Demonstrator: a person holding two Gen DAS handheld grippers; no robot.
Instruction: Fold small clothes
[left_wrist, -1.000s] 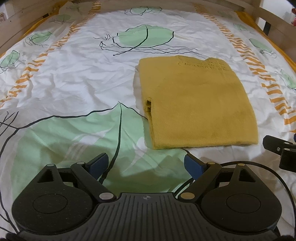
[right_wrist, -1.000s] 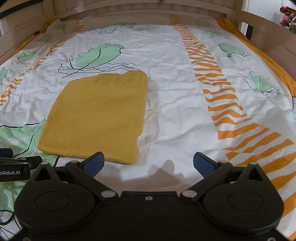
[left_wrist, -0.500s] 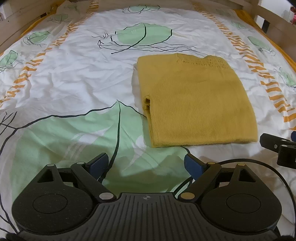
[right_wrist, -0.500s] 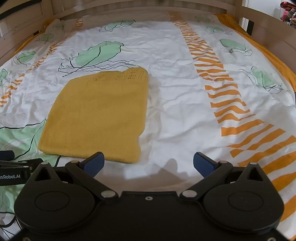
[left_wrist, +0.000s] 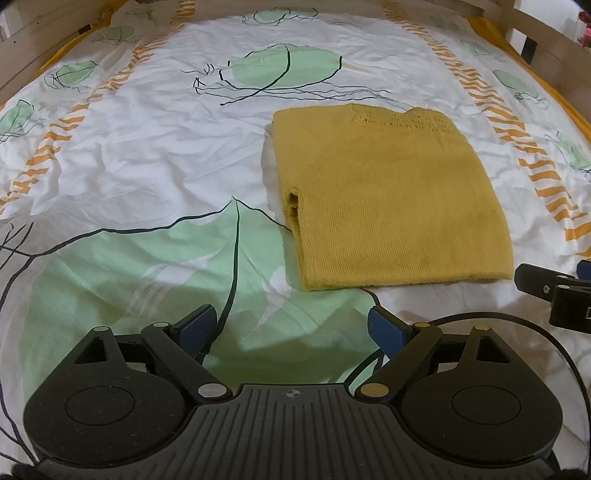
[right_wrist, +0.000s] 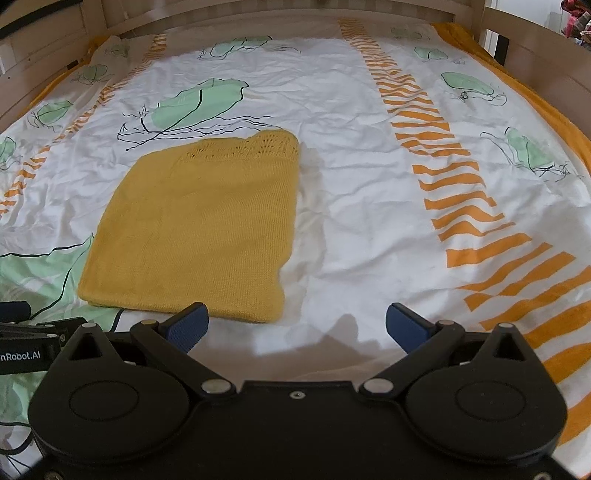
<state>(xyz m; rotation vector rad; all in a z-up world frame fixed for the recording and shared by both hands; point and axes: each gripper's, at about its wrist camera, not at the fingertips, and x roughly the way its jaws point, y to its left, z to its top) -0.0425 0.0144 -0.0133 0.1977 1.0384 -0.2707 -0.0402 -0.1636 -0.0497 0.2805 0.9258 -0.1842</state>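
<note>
A yellow knitted garment lies folded into a flat rectangle on the bed, with a lacy edge at its far end; it also shows in the right wrist view. My left gripper is open and empty, just short of the garment's near left corner. My right gripper is open and empty, just short of the garment's near right corner. Part of the right gripper shows at the right edge of the left wrist view; part of the left gripper shows at the left edge of the right wrist view.
The bed sheet is white with green leaves and orange stripes, slightly wrinkled. A wooden bed frame runs along the far end and both sides. A black cable trails on the sheet between the grippers.
Both grippers have drifted slightly back and up from the garment; the view shows a little more of the far bed. The garment has not moved. Both stay open.
</note>
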